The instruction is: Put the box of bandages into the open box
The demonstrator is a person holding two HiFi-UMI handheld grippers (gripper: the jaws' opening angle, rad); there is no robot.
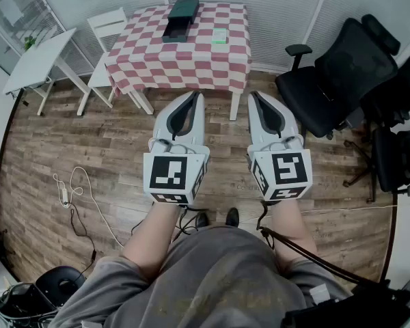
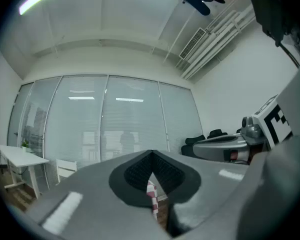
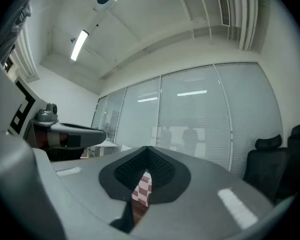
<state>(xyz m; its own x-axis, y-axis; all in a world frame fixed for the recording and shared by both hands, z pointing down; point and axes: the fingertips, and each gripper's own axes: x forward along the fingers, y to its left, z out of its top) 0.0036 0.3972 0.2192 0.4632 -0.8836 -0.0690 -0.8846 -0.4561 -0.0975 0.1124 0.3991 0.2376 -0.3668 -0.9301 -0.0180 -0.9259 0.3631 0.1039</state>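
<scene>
The person stands on a wooden floor (image 1: pixel 61 135) well short of the table (image 1: pixel 143 63), which wears a red-and-white checked cloth. The left gripper (image 1: pixel 195 96) and the right gripper (image 1: pixel 255 96) are held side by side in front of the body, near each other but not touching, both pointing toward the table's near edge and neither one over it. In the left gripper view the left gripper (image 2: pixel 151 156) has its jaws together at the tips with nothing between them (only a sliver of checked cloth shows through the narrow slit lower down). The right gripper view shows the same: the right gripper (image 3: pixel 147 153) has its jaws together and holds nothing, with a strip of the cloth visible through the gap beneath the pads. The bandage box (image 1: pixel 219 36), small and light green, lies flat on the table toward the right edge, about midway between the far and near edges. The open box (image 1: pixel 181 19), dark green, sits near the middle of the far edge, just left of the bandage box and apart from it. A white chair (image 1: pixel 108 26) stands at the table's left edge and black office chairs (image 1: pixel 335 74) stand beyond its right edge. A white cable (image 1: pixel 78 190) lies on the floor to the person's left.
</scene>
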